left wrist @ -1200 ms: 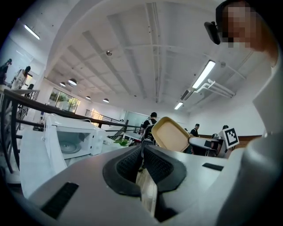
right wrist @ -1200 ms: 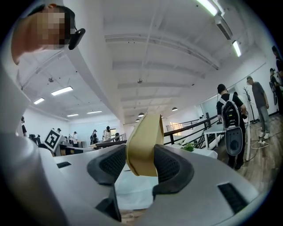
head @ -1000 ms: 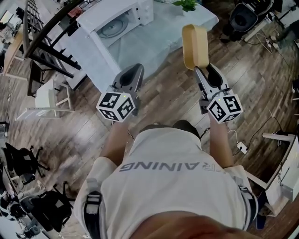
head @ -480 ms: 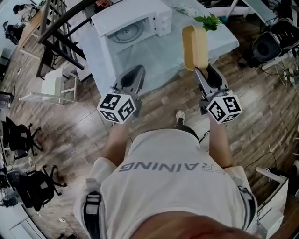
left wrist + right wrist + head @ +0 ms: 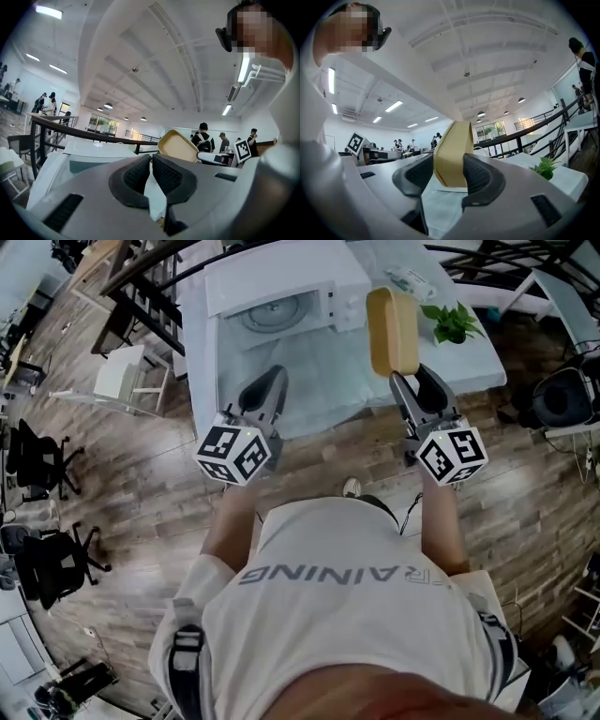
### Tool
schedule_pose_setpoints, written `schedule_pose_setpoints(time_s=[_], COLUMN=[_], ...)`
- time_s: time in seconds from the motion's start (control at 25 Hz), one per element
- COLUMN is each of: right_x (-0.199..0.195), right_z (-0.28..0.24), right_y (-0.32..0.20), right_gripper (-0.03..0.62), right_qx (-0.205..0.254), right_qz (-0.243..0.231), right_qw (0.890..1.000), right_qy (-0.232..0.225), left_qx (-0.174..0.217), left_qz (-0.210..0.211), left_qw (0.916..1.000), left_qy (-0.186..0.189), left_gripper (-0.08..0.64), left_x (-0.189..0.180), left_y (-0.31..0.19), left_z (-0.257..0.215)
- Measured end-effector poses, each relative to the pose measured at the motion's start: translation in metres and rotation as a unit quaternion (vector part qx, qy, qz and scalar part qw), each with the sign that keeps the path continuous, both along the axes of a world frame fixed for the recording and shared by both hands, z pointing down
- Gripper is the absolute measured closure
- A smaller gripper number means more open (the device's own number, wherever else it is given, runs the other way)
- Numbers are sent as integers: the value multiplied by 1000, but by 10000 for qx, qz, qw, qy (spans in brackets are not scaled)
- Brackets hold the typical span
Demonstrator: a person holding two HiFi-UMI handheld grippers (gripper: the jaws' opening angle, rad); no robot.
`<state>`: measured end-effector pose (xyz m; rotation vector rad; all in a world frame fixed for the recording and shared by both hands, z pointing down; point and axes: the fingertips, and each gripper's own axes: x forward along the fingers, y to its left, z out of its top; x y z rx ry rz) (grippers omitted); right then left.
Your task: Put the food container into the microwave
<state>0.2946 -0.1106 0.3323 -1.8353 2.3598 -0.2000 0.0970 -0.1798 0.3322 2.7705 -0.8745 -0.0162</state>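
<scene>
- Counter: pale cloth top, wood floor around it.
- Microwave: white, at counter's far side, cavity and turntable in sight.
- Food container: tan, stood on edge, lifted above counter, right of microwave, outside it.
- Right gripper: jaws part-open, pads pressed on both faces of container's near end.
- Left gripper: jaw tips together, nothing between, over counter's near edge in front of microwave.
- Small green plant: on counter, right of container.
</scene>
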Motion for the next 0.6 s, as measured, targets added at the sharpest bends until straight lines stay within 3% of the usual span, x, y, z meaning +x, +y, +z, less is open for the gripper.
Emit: schedule_pose_setpoints(time_s=[0.32, 0.6], right_x=[27, 9], right_z=[22, 59], right_y=[-53, -100], right_gripper=[379, 379], right_qx=[-160, -468], right_qz=[-786, -1595], right_qw=[9968, 9860], right_qy=[-65, -124], left_qx=[-38, -250], left_qz=[-728, -1323], left_qw=[9973, 9908], left_qy=[-41, -135], left_gripper=[514, 514], left_x=[19, 11], left_y=[-26, -38], left_z=[14, 42])
